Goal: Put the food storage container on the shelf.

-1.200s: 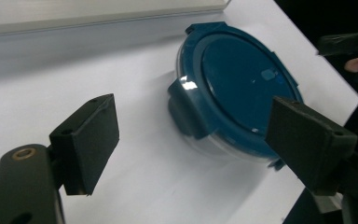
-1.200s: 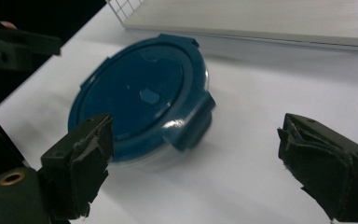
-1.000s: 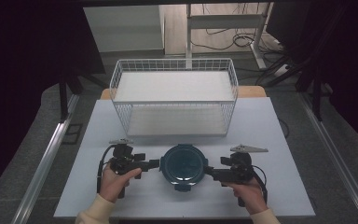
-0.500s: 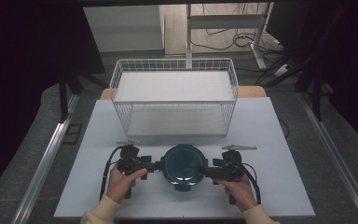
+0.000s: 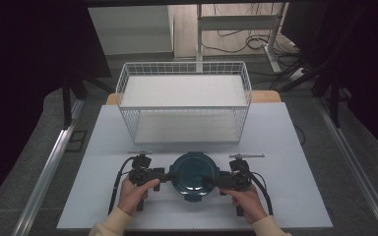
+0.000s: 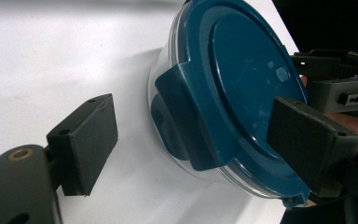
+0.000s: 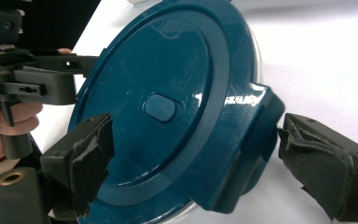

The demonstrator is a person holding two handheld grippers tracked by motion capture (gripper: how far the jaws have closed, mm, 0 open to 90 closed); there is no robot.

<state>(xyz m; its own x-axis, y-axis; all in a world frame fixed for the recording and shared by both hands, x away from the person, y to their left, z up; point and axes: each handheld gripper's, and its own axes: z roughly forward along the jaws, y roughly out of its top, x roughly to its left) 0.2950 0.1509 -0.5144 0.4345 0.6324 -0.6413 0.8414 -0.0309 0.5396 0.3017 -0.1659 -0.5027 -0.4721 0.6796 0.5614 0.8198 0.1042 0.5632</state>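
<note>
Container contents: hidden beneath the blue lid (image 5: 194,172). Round clear container (image 6: 168,107): on the white table (image 5: 285,147), near edge, between both tools. Left gripper (image 5: 165,176) and right gripper (image 5: 207,182): jaws spread, each straddling a lid latch, unclenched.

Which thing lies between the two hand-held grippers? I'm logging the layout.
A round clear container with a dark blue lid, seen in the high view, between left hand-held gripper and right hand-held gripper.
</note>
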